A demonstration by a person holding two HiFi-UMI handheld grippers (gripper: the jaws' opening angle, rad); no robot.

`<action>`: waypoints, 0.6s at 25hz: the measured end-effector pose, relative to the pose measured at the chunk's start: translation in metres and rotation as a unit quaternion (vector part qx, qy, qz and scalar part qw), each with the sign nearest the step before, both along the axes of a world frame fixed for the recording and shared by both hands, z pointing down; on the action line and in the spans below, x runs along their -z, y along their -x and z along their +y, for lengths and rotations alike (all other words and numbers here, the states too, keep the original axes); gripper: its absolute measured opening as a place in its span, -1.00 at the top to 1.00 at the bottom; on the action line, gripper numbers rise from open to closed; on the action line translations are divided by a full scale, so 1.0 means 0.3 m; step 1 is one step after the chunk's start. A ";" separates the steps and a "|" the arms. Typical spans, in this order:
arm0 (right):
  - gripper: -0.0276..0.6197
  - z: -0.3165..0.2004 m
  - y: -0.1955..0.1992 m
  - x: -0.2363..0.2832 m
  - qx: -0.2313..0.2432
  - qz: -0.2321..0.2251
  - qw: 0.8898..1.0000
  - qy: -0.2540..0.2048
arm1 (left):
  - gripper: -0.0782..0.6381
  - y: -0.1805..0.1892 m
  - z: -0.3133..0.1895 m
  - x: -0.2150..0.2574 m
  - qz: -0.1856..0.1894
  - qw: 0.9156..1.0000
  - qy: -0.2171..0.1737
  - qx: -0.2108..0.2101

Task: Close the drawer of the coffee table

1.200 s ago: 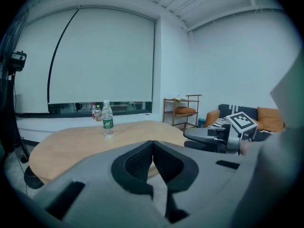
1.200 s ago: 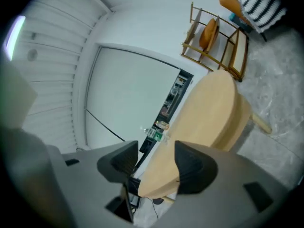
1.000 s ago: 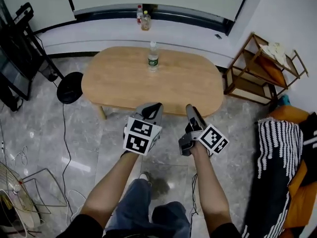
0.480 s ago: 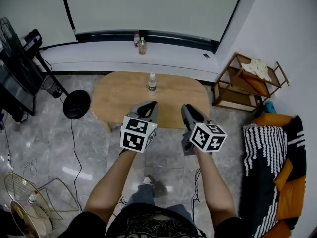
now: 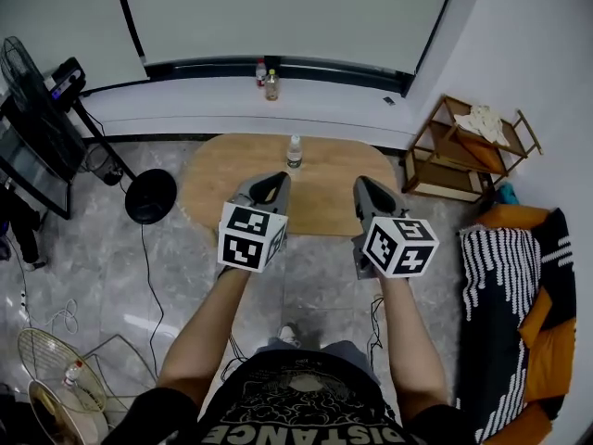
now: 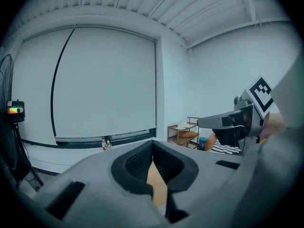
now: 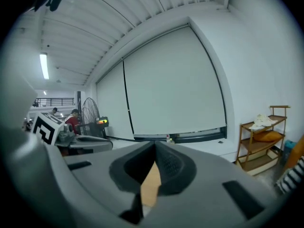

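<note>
left claw: raised | right claw: raised, rolled, just closed empty

Oval wooden coffee table on grey marble floor, carrying one upright clear bottle near its far edge; two bottles on window ledge behind.

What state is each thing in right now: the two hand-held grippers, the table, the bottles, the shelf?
Left hand-held gripper: shut, empty.
Right hand-held gripper: shut, empty.
Coffee table: standing; no drawer shows from above, so open or closed cannot be told.
Bottle on the table: upright.
Two bottles on the sill: upright, side by side.
Wooden shelf: standing, cloth on its top tier.
</note>
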State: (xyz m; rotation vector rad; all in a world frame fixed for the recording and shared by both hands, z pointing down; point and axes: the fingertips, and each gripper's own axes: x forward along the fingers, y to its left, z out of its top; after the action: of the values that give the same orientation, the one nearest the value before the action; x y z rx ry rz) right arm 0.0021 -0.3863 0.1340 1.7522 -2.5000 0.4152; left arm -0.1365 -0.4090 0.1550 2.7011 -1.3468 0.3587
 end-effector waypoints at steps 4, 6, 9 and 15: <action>0.90 -0.017 0.000 0.020 -0.003 0.021 1.000 -0.012 | 0.77 -0.020 -0.017 0.025 -0.001 1.000 -0.010 -0.006; 0.90 -0.032 0.004 0.020 -0.002 0.025 1.000 -0.013 | 0.77 -0.029 -0.032 0.034 -0.005 1.000 -0.014 -0.010; 0.90 -0.051 -0.003 0.024 0.000 0.032 0.999 -0.018 | 0.77 -0.045 -0.051 0.045 -0.005 1.000 -0.017 -0.010; 0.90 -0.068 -0.027 0.038 0.002 0.028 0.999 -0.026 | 0.77 -0.069 -0.071 0.054 -0.001 1.000 -0.014 -0.007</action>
State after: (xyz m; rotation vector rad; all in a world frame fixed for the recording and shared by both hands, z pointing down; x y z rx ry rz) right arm 0.0101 -0.4066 0.1226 1.7508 -2.4978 0.3005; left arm -0.1159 -0.4302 0.1388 2.7360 -1.3440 0.3459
